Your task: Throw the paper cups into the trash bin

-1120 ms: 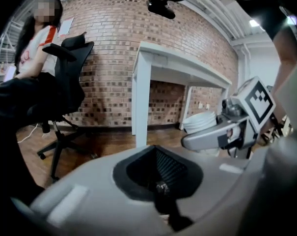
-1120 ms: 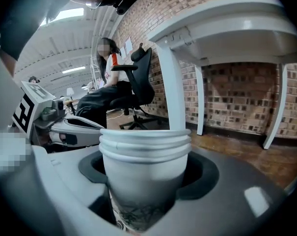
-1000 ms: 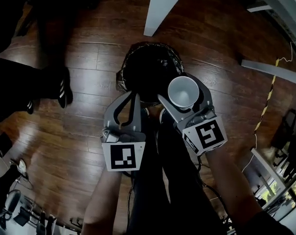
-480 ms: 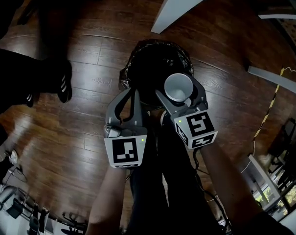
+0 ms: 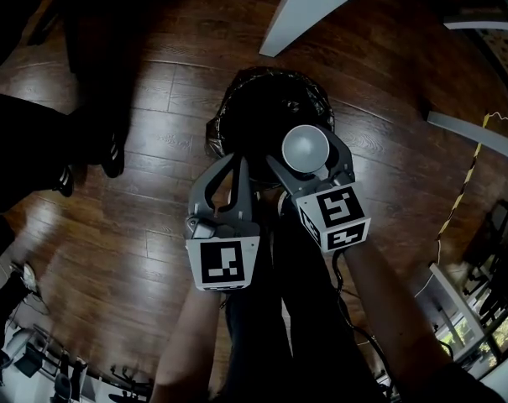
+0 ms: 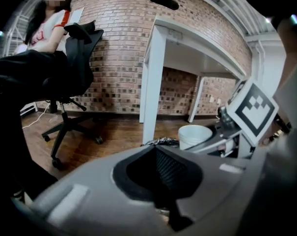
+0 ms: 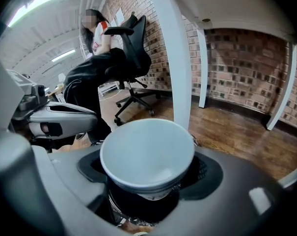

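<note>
Paper cup (image 5: 306, 149) has edged inward over the trash bin (image 5: 311, 101), at its 5 o'clock rim.
Right gripper (image 5: 307, 154) fingers clamp it, left gripper (image 5: 236, 164) fingers together, empty; centre over the mouth before opening.

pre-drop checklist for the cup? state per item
1. Grip: the right gripper is shut on the paper cup, mouth up. ok.
2. Cup contents: the right gripper view shows nothing inside. ok.
3. Cup over the opening of the trash bin: the head view puts it near the bin's closer rim, and its height above the bin is unclear. cannot tell.
4. Bin mouth: open, with a black liner. ok.
5. Left gripper: shut and empty, beside the cup and not under it. ok.
</note>
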